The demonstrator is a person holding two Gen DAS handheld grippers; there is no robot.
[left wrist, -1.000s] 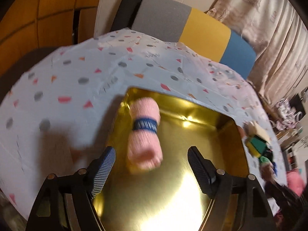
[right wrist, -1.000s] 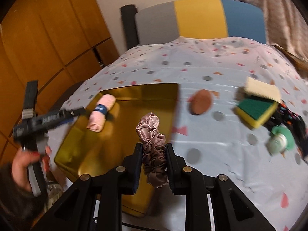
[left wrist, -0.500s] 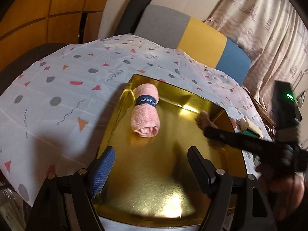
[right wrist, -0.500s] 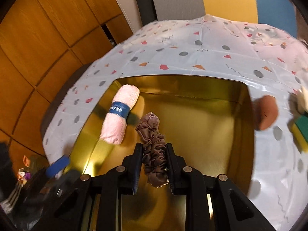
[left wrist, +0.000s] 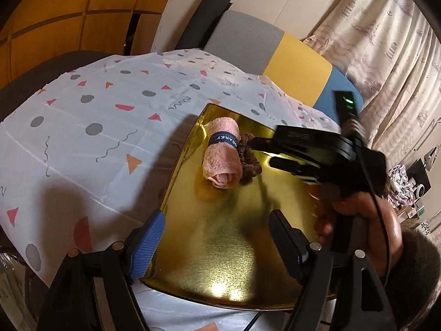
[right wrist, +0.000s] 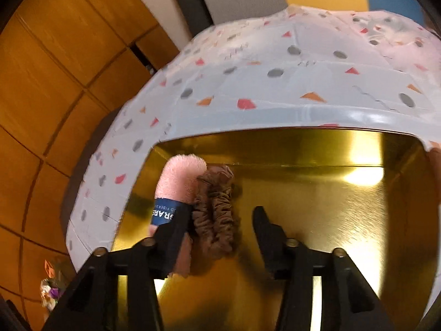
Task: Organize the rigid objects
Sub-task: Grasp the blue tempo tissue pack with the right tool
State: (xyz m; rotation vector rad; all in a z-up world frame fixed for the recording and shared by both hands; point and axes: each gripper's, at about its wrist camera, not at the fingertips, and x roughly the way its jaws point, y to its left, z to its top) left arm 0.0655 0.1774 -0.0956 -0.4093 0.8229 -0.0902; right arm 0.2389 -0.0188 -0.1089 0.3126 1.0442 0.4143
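A gold metal tray (left wrist: 220, 248) (right wrist: 317, 193) lies on the spotted tablecloth. In it lies a rolled pink towel (left wrist: 222, 153) (right wrist: 179, 179) with a blue band. A brown scrunchie (left wrist: 248, 160) (right wrist: 216, 212) lies against the towel's right side. My right gripper (right wrist: 220, 226) is open with the scrunchie lying loose between its fingers; it also shows in the left wrist view (left wrist: 261, 154), low over the tray. My left gripper (left wrist: 217, 234) is open and empty above the tray's near edge.
The tablecloth (left wrist: 96, 127) covers the table left of and behind the tray. A grey, yellow and blue chair back (left wrist: 275, 55) stands behind the table. Wooden cabinets (right wrist: 55, 82) are at the left. A curtain (left wrist: 386, 41) hangs at the right.
My right gripper has moved down into the tray and opened, leaving the scrunchie beside the pink towel. My left gripper has drawn back a little.
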